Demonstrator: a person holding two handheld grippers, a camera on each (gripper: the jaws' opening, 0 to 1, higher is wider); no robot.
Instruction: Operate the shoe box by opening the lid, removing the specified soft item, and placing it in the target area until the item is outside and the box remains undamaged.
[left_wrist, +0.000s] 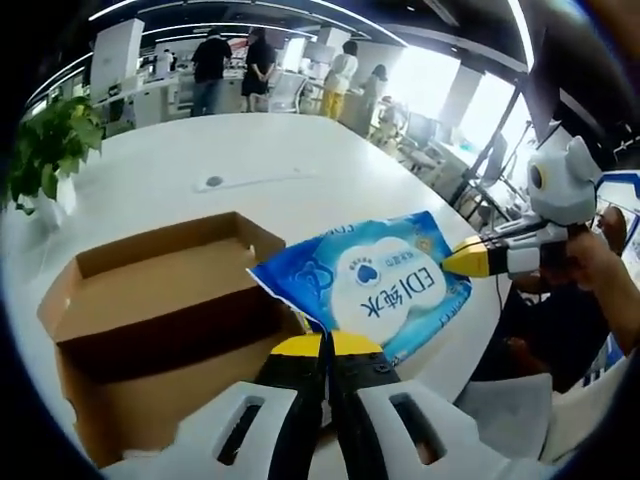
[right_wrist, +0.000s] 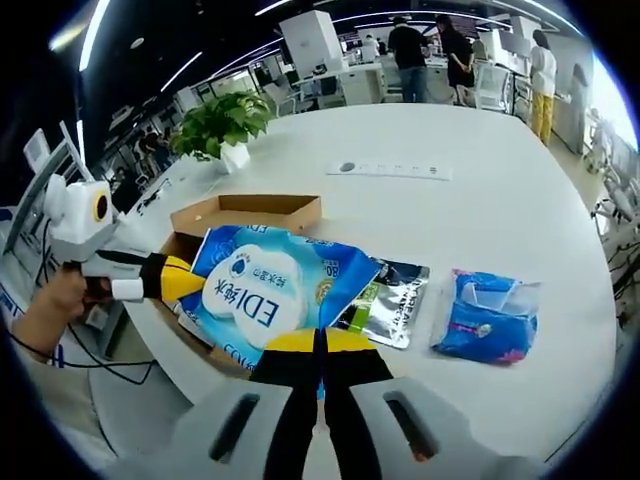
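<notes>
While both claws pinch opposite edges, left claw (left_wrist: 327, 345) and right claw (right_wrist: 320, 340) hold the wipes pack (left_wrist: 375, 280) level above the shoe box (left_wrist: 150, 320).

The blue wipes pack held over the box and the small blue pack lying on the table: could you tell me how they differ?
The wipes pack is larger and held by both grippers above the shoe box; the small blue pack lies untouched on the table. Both are soft blue packets.

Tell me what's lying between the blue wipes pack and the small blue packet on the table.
A dark silver pouch lies between the wipes pack and blue packet, in the right gripper view.
</notes>
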